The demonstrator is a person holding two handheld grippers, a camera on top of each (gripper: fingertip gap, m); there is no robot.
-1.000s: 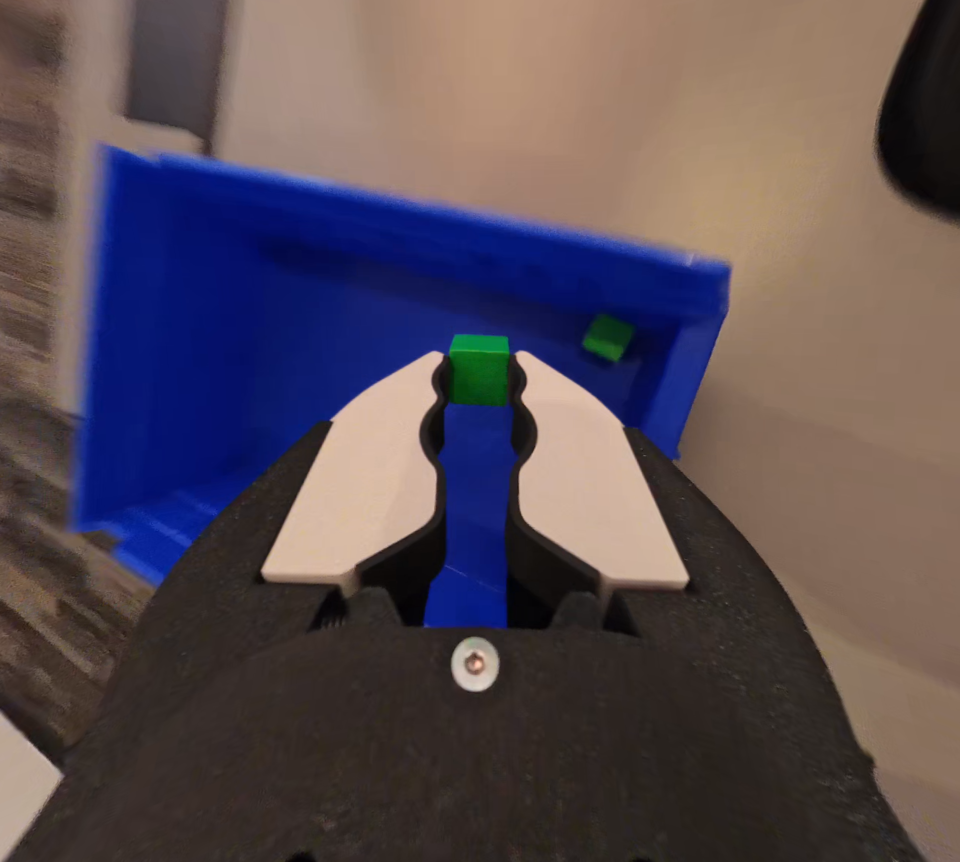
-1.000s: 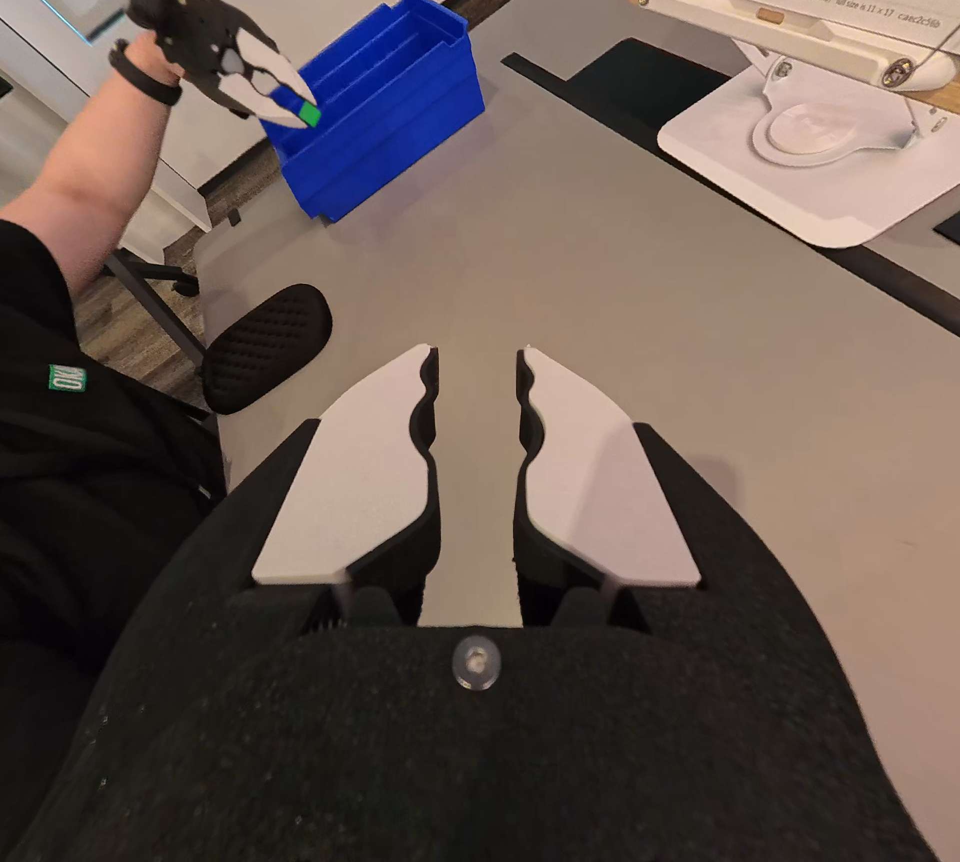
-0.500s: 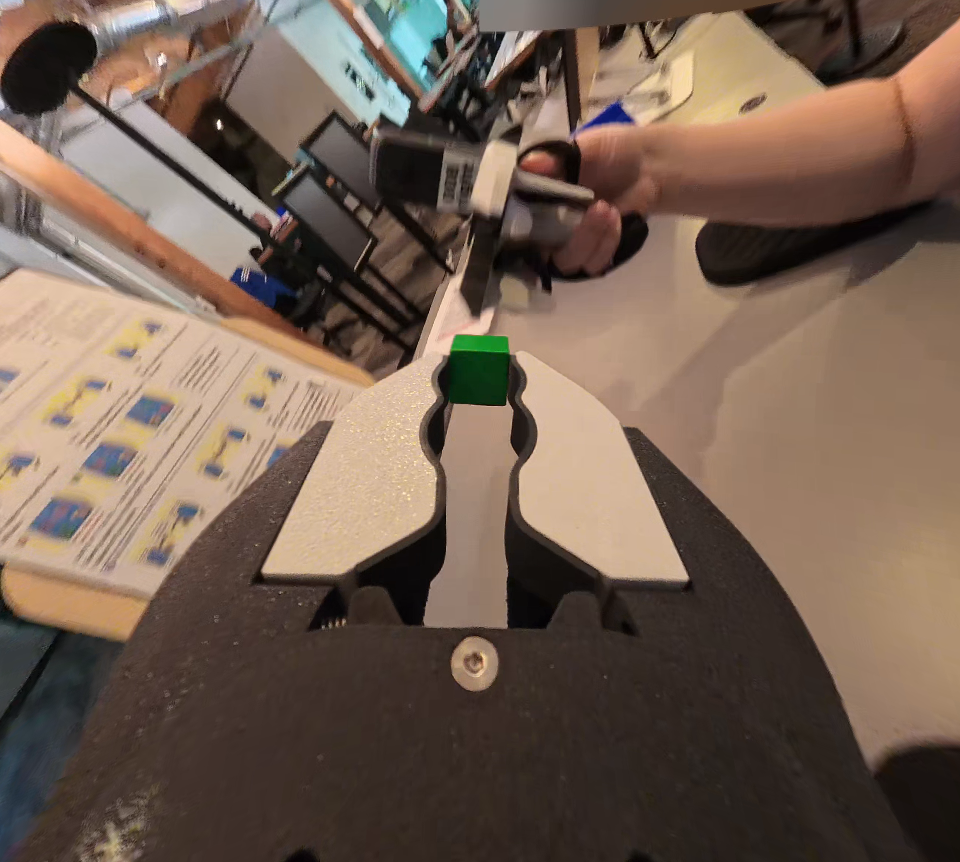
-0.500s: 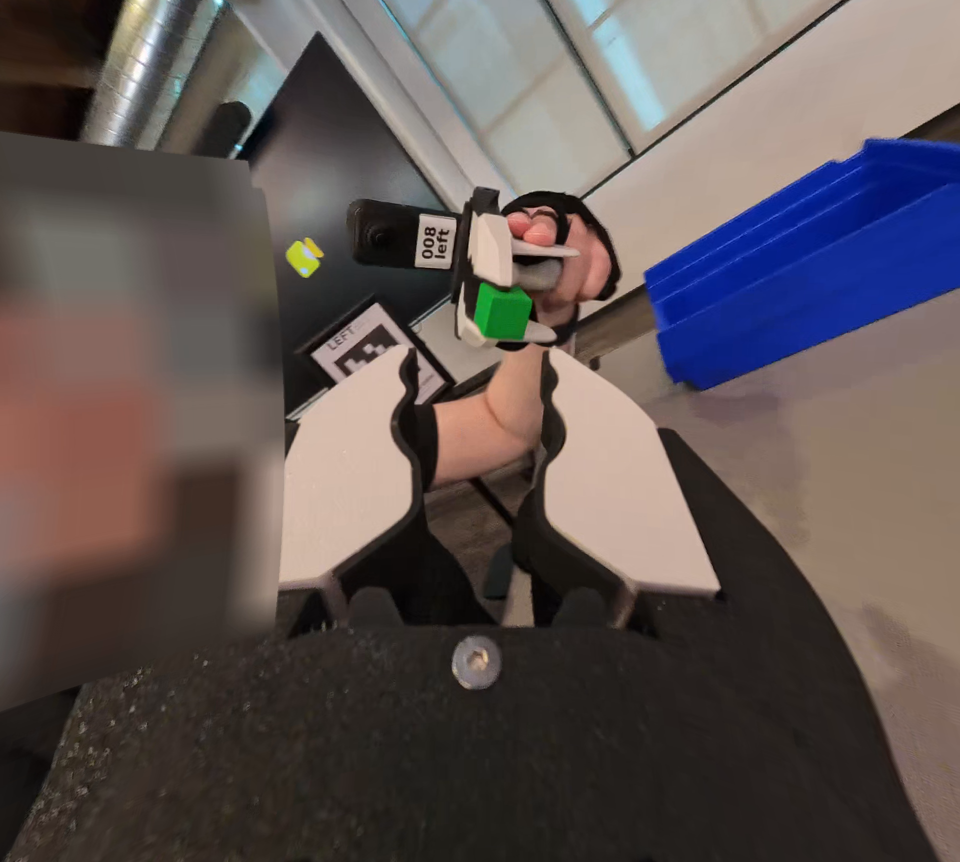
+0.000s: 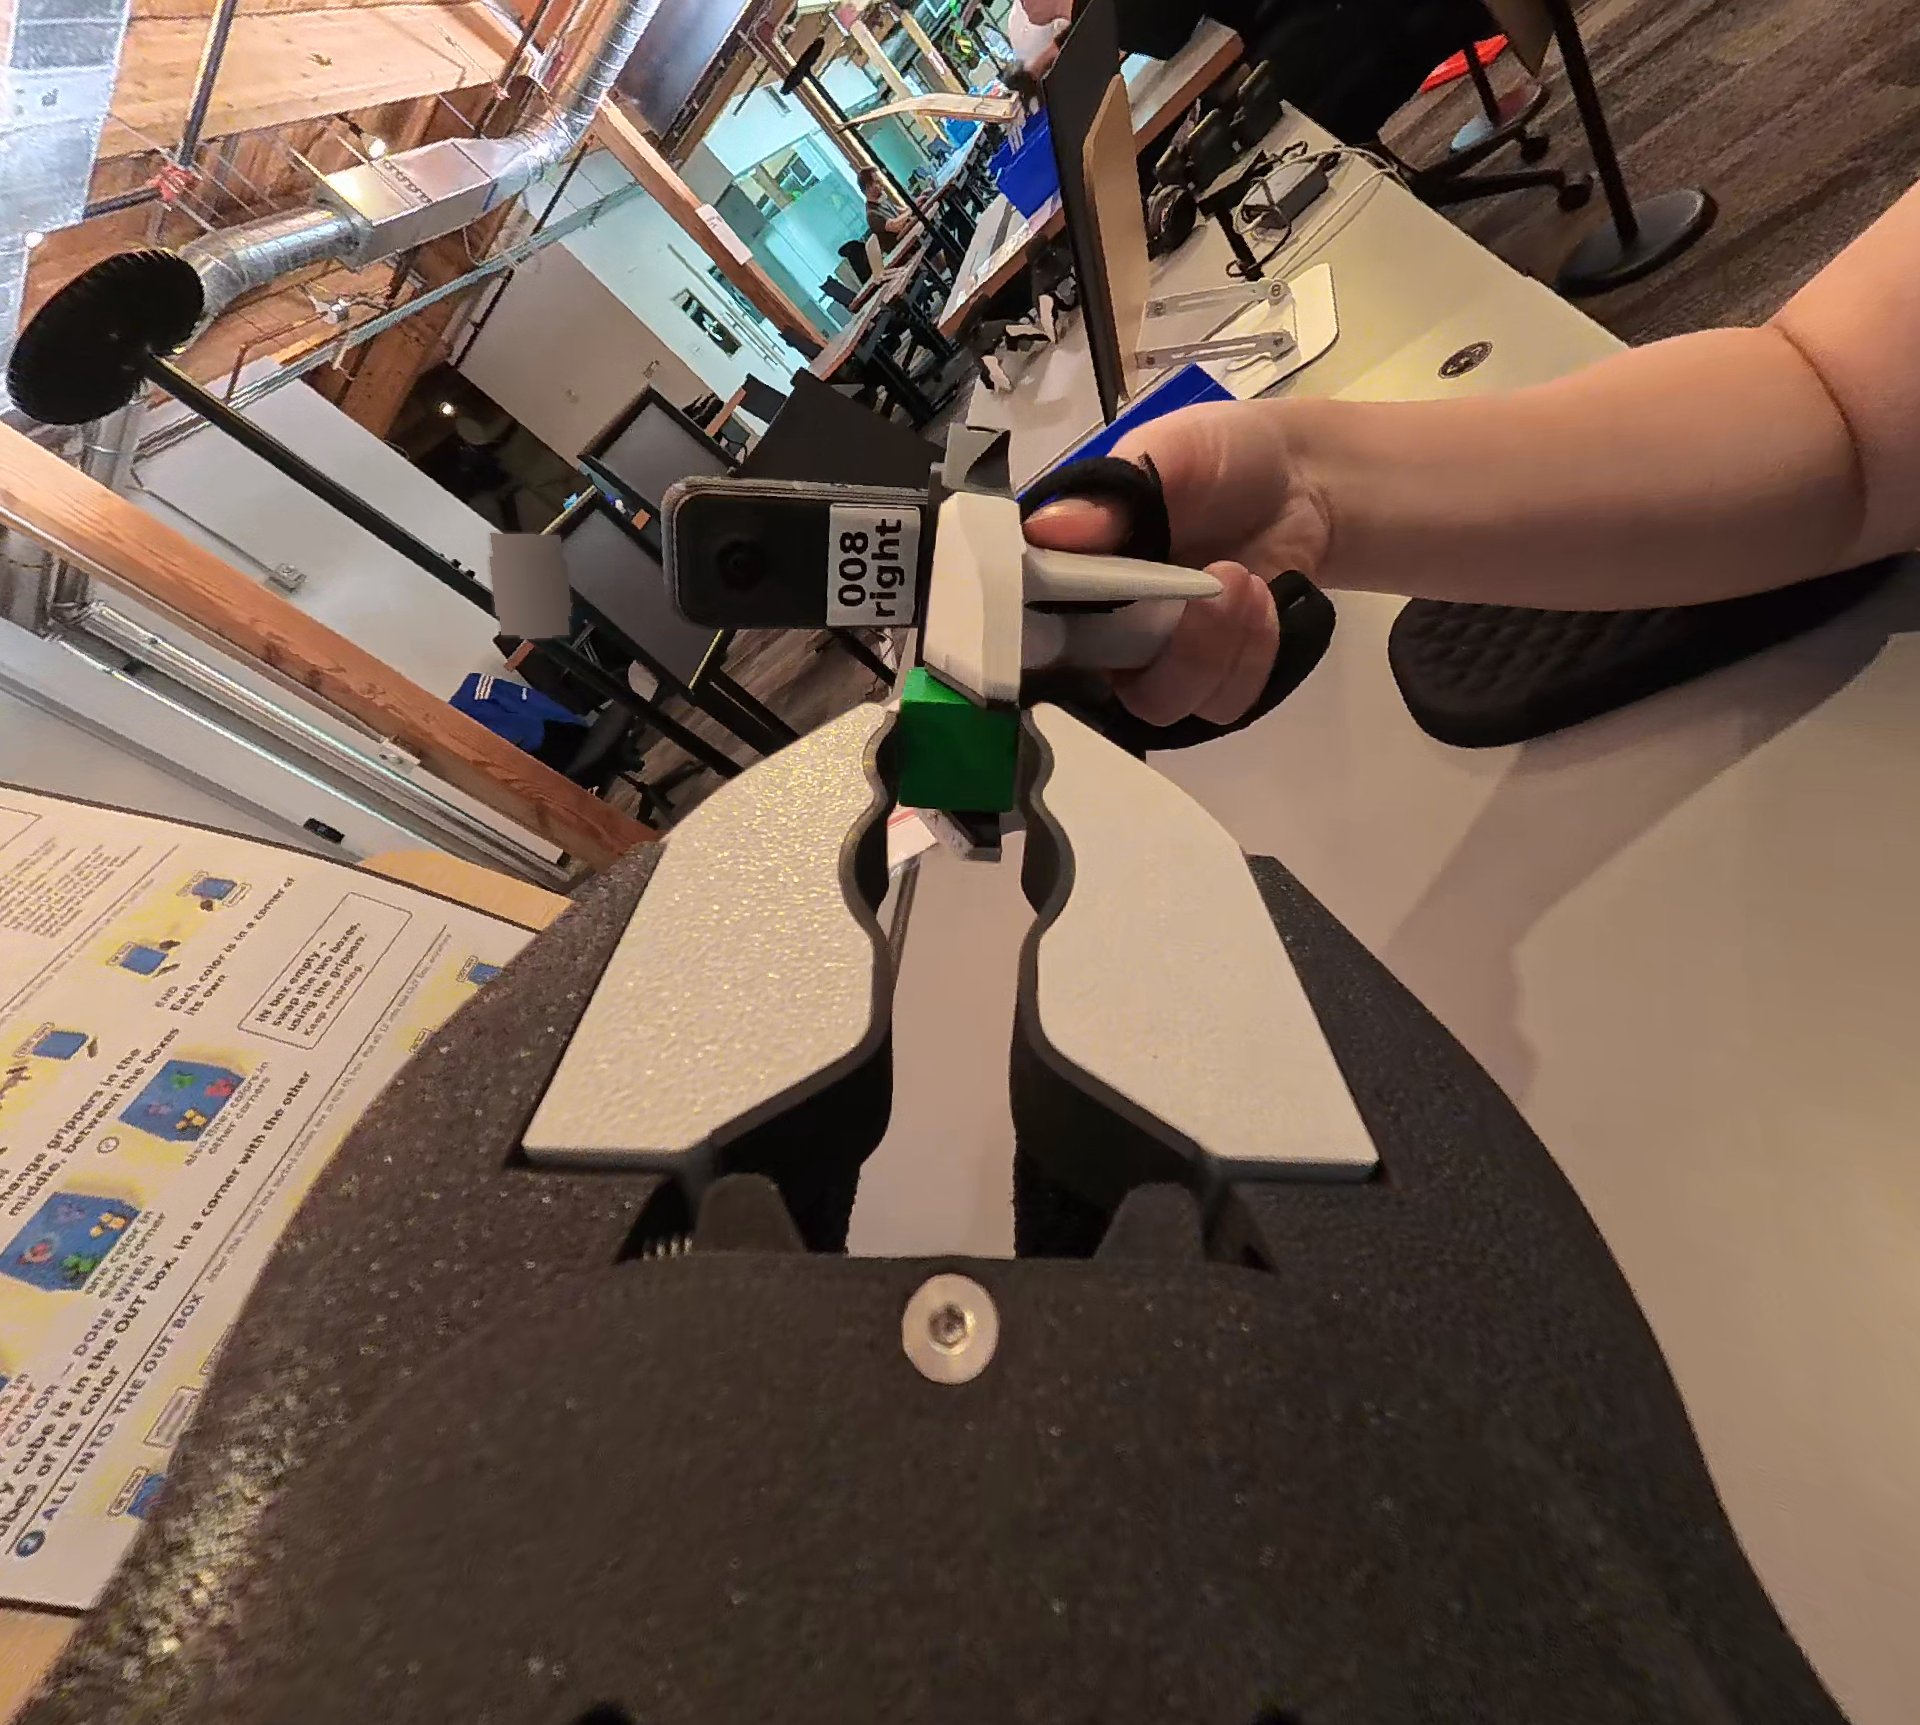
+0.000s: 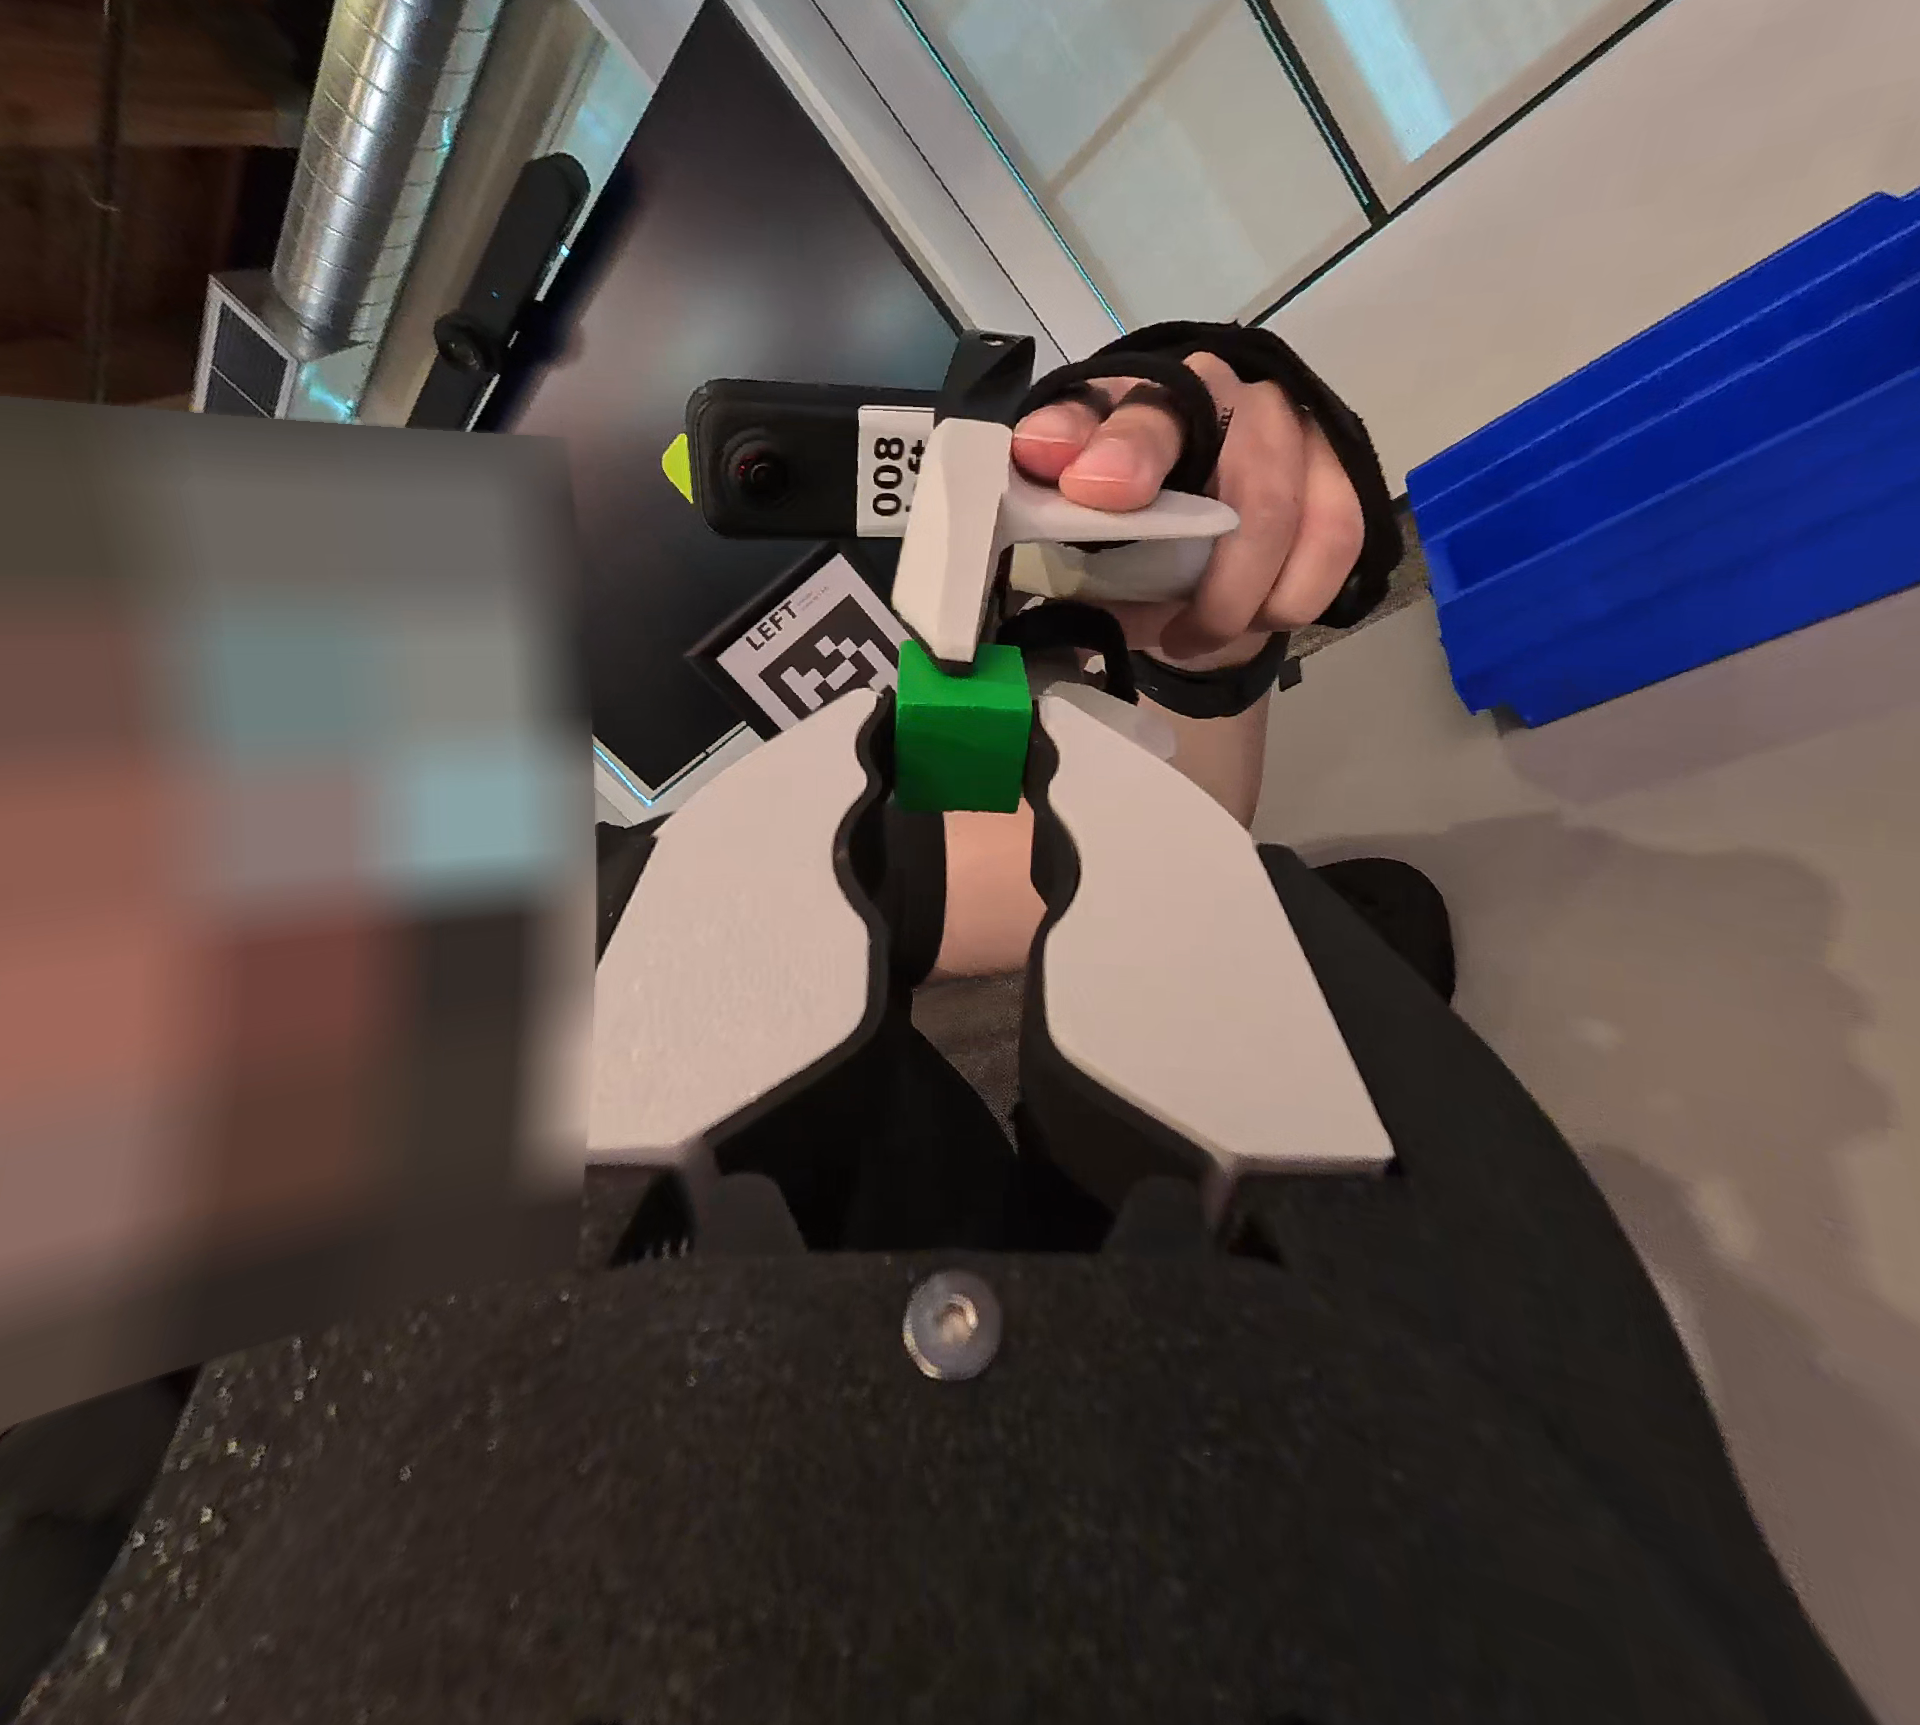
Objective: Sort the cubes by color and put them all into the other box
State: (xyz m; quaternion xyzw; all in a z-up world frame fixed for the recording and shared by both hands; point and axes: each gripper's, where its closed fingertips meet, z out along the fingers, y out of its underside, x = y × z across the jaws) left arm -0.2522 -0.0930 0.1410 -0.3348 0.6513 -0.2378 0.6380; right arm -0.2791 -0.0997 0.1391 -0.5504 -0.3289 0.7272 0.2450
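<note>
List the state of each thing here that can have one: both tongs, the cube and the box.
left tongs: shut on the green cube.
right tongs: shut on the same cube, across its other two sides.
green cube: held in the air by both tongs at once.
blue box: standing on the table, its inside hidden.

Each tool has a rough black body, a silver screw at its middle and two pale grey fingers with wavy black inner edges. The left tool and right tool each carry a black camera with a white label. Black straps wrap both hands.
</note>
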